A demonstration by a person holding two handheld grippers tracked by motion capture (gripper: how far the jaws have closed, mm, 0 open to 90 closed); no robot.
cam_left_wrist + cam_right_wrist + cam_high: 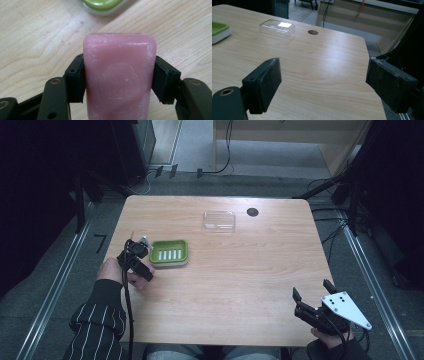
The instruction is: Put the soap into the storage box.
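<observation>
A pink soap bar (pixel 119 75) with an embossed stamp sits between the black pads of my left gripper (pixel 120 81), which is shut on it just above the wood. In the high view that left gripper (pixel 141 246) is at the table's left side, right beside the left end of a green soap dish (pixel 169 252) with a slotted floor. A corner of the dish (pixel 103 5) lies just beyond the soap. My right gripper (pixel 312 288) rests at the near right corner with its jaws wide open and nothing between them (pixel 324 85).
A clear plastic lid (pixel 219 220) lies toward the far edge of the wooden table (pixel 240 280), with a small dark hole (pixel 252 212) to its right. Both the lid (pixel 277 28) and the hole (pixel 313 32) appear far ahead in the right gripper view. Cables run across the floor beyond.
</observation>
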